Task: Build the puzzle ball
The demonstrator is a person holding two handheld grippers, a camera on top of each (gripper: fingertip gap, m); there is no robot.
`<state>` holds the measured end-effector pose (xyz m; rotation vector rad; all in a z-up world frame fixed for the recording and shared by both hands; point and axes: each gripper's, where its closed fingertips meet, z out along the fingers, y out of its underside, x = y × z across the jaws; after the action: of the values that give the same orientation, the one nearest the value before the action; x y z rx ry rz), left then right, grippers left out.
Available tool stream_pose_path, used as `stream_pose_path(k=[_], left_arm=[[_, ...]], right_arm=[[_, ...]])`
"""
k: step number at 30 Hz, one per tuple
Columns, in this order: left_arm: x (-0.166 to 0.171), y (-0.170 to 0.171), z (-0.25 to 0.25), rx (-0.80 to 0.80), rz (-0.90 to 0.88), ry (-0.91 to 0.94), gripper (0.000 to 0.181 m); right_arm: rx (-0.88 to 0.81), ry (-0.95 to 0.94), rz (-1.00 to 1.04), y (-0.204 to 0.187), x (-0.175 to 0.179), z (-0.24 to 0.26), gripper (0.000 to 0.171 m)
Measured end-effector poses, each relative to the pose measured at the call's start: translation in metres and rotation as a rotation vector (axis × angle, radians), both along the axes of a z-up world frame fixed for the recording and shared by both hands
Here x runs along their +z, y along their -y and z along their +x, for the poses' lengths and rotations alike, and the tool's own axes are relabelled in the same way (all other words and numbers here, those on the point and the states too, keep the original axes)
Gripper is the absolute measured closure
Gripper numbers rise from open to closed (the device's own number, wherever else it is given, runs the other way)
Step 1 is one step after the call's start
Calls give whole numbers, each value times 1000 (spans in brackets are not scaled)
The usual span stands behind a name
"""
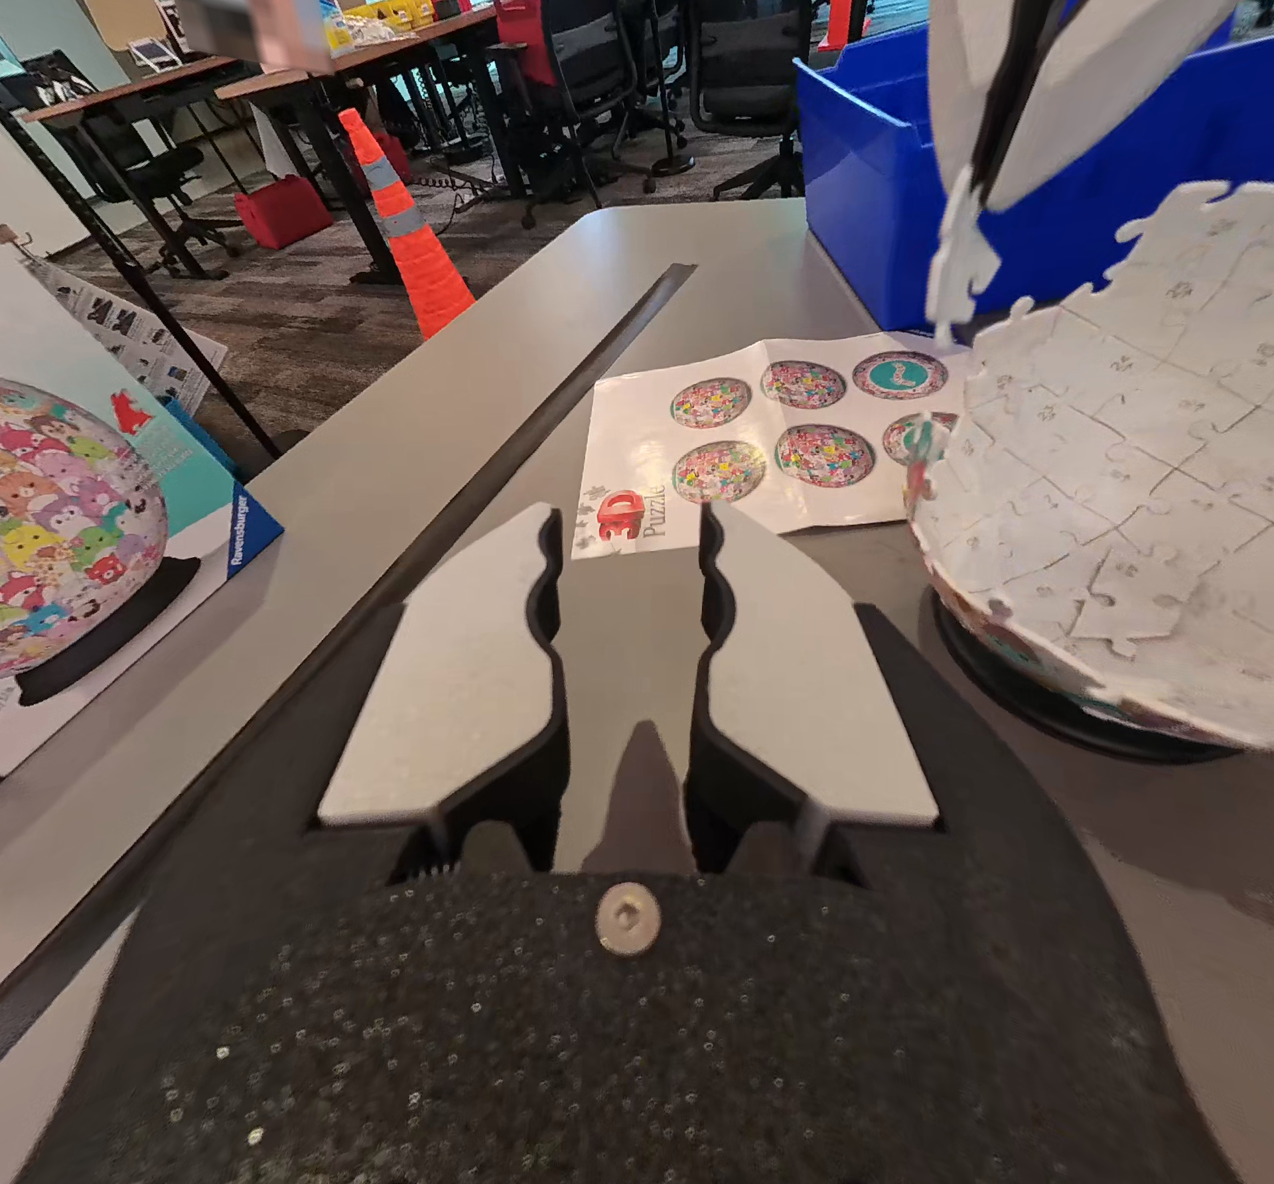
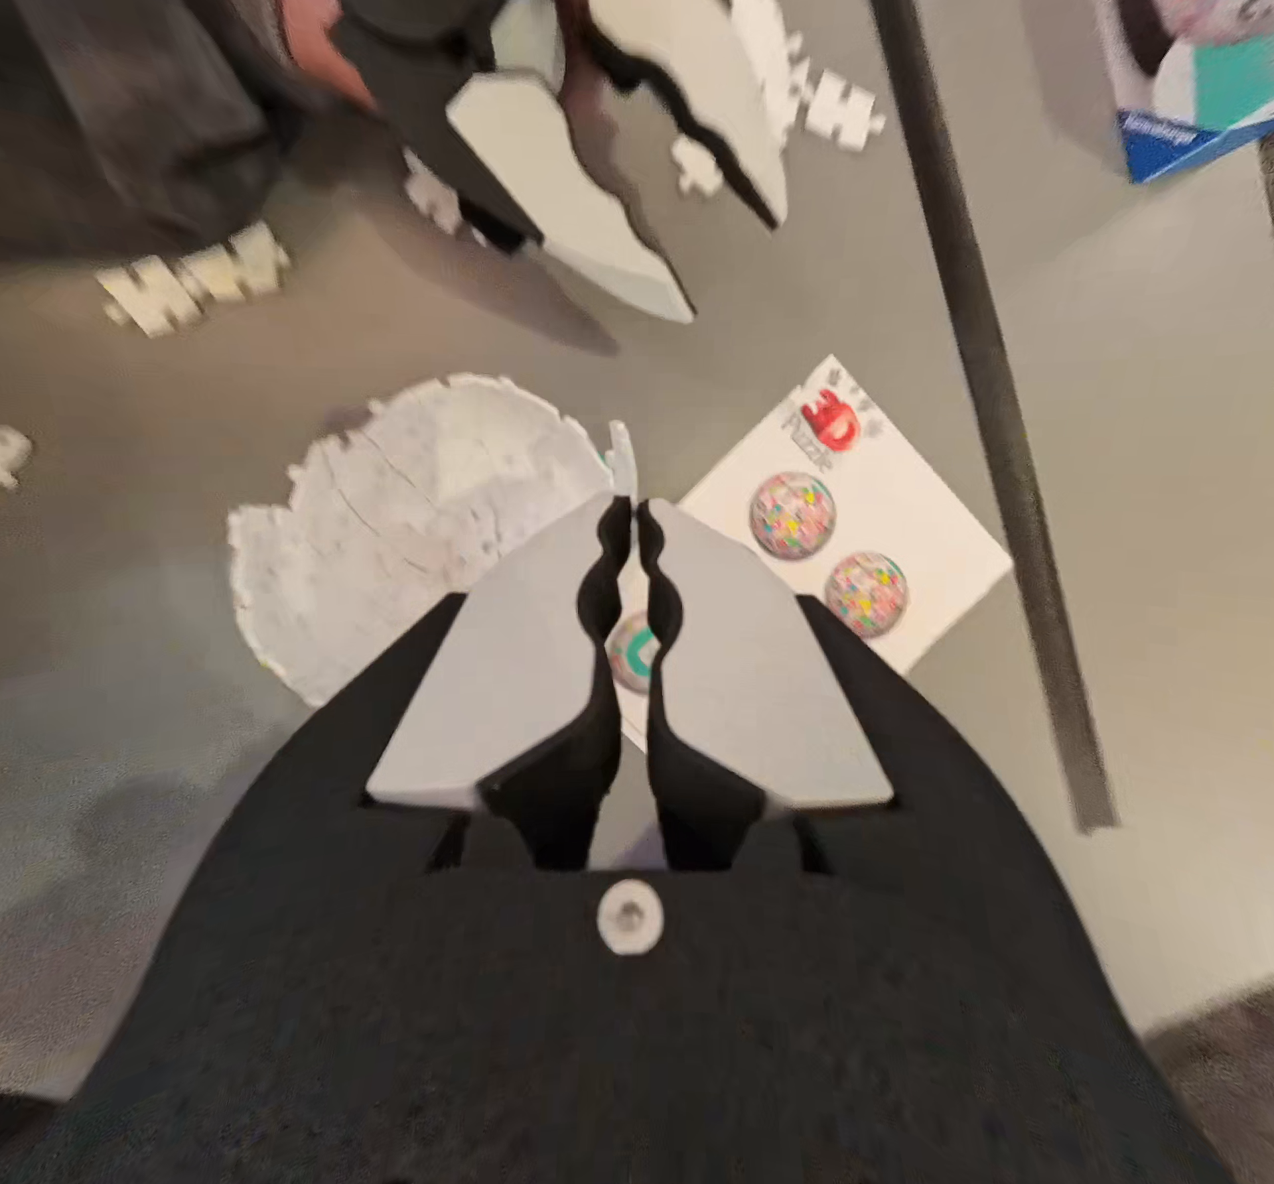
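Our right gripper (image 2: 633, 508) pinches a white puzzle piece (image 2: 622, 462) over the half-built puzzle ball (image 1: 1103, 482).

Our left gripper (image 1: 629, 520) hangs spread and empty above the grey table (image 1: 413, 496), near the instruction leaflet (image 1: 758, 434); the ball shell sits on its black stand (image 1: 1020, 703).

Left gripper (image 1: 627, 531), lower centre, jaws apart and empty above the grey table (image 1: 482, 351). At right, the half-built puzzle ball (image 1: 1117, 496) sits on a black stand (image 1: 1020, 689). Upper right, the right gripper (image 1: 979, 186) pinches a white puzzle piece (image 1: 958, 269) just above the ball's rim. Centre, an instruction leaflet (image 1: 758, 434); left edge, the puzzle box (image 1: 103, 496).
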<state>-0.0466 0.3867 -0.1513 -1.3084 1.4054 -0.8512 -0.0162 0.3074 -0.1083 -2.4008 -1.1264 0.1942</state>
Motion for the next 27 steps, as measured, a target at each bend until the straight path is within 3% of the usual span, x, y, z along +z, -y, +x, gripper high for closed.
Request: stream_pose_path(k=[16, 27], left_arm=[[1, 3, 29, -86, -43, 9, 148], [-4, 8, 45, -137, 0, -27, 148]], right_arm=[[130, 127, -214, 19, -38, -3, 169], [-28, 221, -220, 17, -45, 3, 169]])
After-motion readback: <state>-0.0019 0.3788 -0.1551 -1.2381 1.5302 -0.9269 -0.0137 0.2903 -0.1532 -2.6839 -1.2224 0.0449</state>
